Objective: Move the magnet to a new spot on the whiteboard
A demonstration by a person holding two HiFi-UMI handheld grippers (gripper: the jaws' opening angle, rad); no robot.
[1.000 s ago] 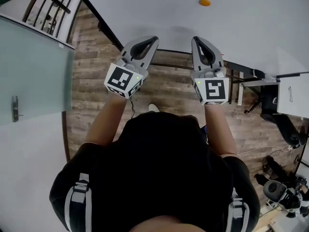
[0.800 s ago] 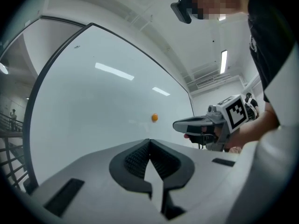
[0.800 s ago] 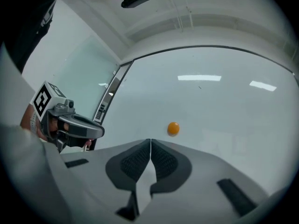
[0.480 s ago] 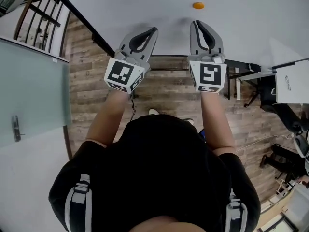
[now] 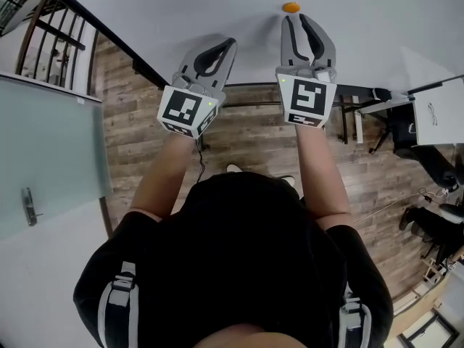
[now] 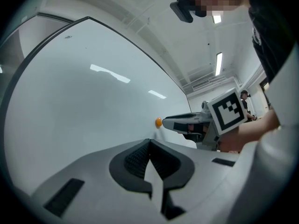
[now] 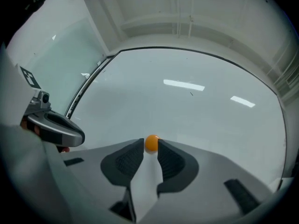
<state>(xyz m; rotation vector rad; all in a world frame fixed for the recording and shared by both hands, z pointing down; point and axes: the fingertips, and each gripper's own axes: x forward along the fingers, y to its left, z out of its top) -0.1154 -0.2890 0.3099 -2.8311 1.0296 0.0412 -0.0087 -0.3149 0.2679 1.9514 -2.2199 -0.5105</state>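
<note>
A small orange magnet [image 5: 291, 7] sticks to the white whiteboard [image 5: 217, 6]. My right gripper [image 5: 303, 17] points at the board. Its jaws have just been opening, and they stand open. In the right gripper view the magnet [image 7: 151, 143] sits right at the tips of the right gripper [image 7: 150, 143], between them, with no pad clearly pressing on it. My left gripper [image 5: 229, 43] hovers to the left, near the board, shut and empty. In the left gripper view the magnet [image 6: 159, 122] shows just ahead of the right gripper's tips [image 6: 167, 123].
The whiteboard's black lower frame [image 5: 145, 67] runs under both grippers, with wooden floor [image 5: 239, 136] below. A glass door [image 5: 51, 158] stands at the left. Desks and chairs [image 5: 428, 143] are at the right.
The right gripper moved up the board to the magnet and its jaws parted. The left gripper shifted up slightly and stayed shut. The magnet stayed on the board.
</note>
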